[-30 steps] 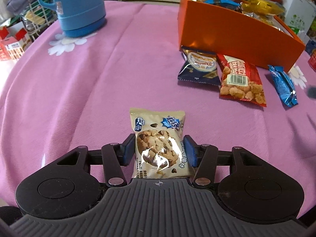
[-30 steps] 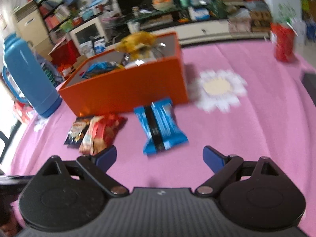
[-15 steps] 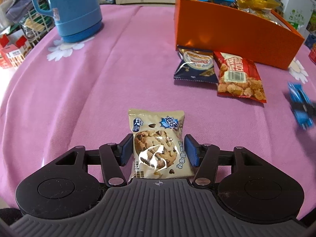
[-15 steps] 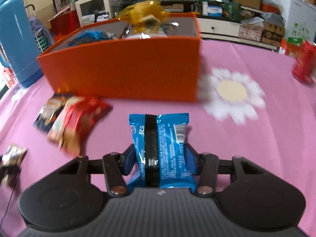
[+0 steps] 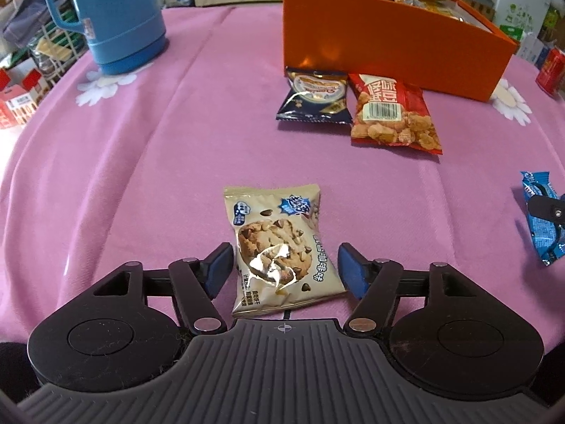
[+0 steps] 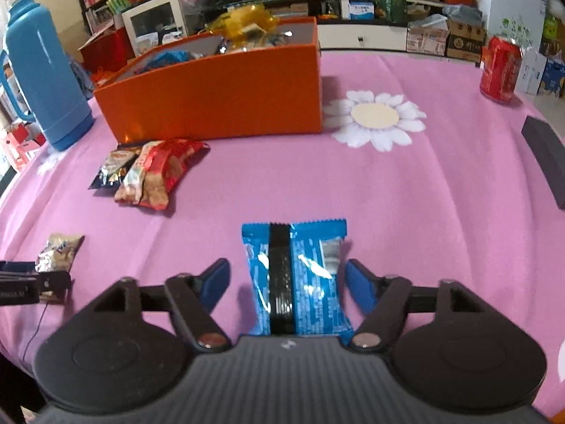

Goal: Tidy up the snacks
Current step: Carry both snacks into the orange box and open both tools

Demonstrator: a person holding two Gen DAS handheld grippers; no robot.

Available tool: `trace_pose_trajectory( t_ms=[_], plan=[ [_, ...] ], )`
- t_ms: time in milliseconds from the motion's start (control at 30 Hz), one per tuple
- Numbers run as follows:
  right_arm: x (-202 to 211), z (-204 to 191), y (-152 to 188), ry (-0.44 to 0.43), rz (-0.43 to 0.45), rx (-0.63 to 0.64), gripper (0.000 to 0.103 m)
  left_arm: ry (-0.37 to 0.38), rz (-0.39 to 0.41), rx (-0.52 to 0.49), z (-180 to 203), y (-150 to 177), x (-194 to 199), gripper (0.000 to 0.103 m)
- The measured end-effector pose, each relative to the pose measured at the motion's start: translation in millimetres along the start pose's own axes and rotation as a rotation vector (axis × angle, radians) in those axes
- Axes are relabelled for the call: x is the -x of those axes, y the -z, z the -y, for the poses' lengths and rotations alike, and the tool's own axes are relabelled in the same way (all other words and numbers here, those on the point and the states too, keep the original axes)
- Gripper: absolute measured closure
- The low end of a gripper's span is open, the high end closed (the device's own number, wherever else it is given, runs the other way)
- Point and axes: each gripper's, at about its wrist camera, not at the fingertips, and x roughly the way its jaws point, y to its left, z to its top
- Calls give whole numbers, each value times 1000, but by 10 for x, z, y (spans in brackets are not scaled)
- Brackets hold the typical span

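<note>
Beige cookie packet (image 5: 282,251) is lying flat on the pink cloth, sitting between the left fingers (image 5: 220,268) with small gaps either side, twisted a bit. Blue wrapper (image 6: 296,279) with the black seam stripe lies flat between the right fingers (image 6: 360,286), not touched. Navy packet (image 5: 316,95) and red peanut bag (image 5: 392,113) overlap well ahead of the fingertips, right against the orange box (image 5: 385,35) of snacks.

A blue snack packet (image 6: 295,277) is seen lying on the pink tablecloth (image 6: 441,212) between the spread fingers of the right gripper (image 6: 286,281), untouched by either pad, with the orange box (image 6: 215,95) of snacks set beyond it.
</note>
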Motion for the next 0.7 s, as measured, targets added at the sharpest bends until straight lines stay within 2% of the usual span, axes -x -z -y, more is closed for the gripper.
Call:
trace_pose_trajectory(
  t_ms=[167,300,367,400,433,467,500,567,700],
  plan=[
    [-26,-29,23,2,-3,23,17,0,-11,3,19,-1,-33,58],
    [-120,-26,82,20,-28,39,21,7,-14,15,7,8,-46,58],
    [-130,-67,128,46,-9,85,21,2,-4,20,-1,12,-37,71],
    [-134,-82,145,54,-3,102,25,5,6,20,-7,15,-29,78],
    [-123,-85,159,49,8,103,30,16,10,22,-15,13,-24,78],
    [-107,-86,157,46,14,104,51,23,8,31,-29,13,-16,78],
    [-79,-92,143,46,15,111,51,35,5,41,-42,13,-2,78],
    [-26,-65,133,-7,-5,76,51,83,21,74,-87,28,101,78],
    [227,-103,131,-48,33,47,51,109,64,74,-82,20,329,78]
  ],
)
